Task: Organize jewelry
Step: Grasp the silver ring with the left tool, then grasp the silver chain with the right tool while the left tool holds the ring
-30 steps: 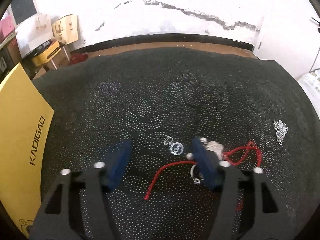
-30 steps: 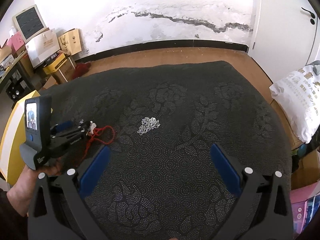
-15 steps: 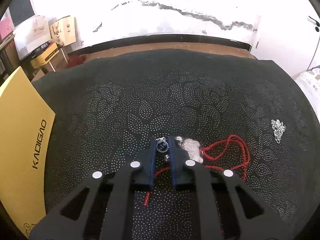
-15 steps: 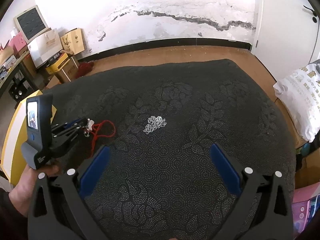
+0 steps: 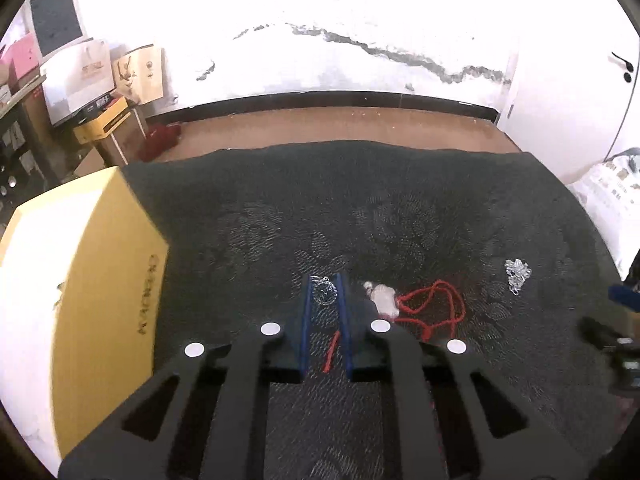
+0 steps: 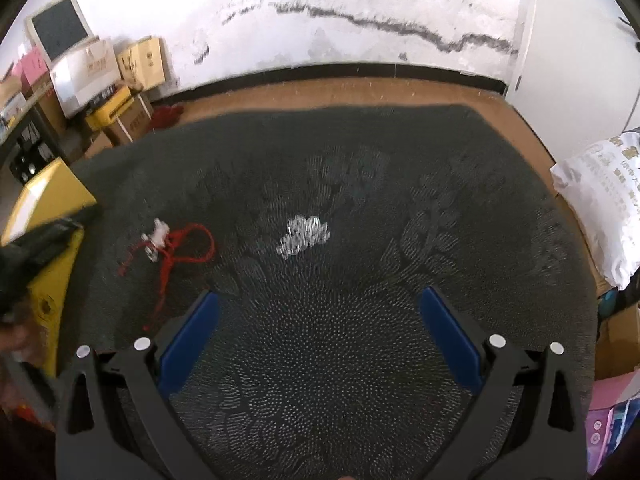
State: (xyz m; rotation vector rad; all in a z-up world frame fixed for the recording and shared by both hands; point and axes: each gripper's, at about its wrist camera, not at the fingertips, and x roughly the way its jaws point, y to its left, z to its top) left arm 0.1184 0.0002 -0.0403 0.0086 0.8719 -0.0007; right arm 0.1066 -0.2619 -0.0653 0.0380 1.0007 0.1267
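Observation:
My left gripper (image 5: 324,292) is shut on a small round silver pendant (image 5: 324,291) and holds it above the dark patterned cloth (image 5: 360,216). A red cord necklace (image 5: 434,306) with a silver charm (image 5: 382,299) lies just right of it, also in the right wrist view (image 6: 180,246). A silver chain heap (image 5: 517,273) lies farther right; it sits ahead of my right gripper (image 6: 316,308), which is open and empty above the cloth. The chain heap (image 6: 304,232) is blurred there.
A yellow box (image 5: 80,288) stands at the cloth's left edge, also seen in the right wrist view (image 6: 44,204). Cardboard boxes and a monitor (image 5: 56,24) are stacked at the far left wall. A white bag (image 6: 600,200) lies right of the cloth.
My left gripper closed on the round pendant and has lifted it up and away from the cloth. My right gripper has moved forward toward the chain heap, still open.

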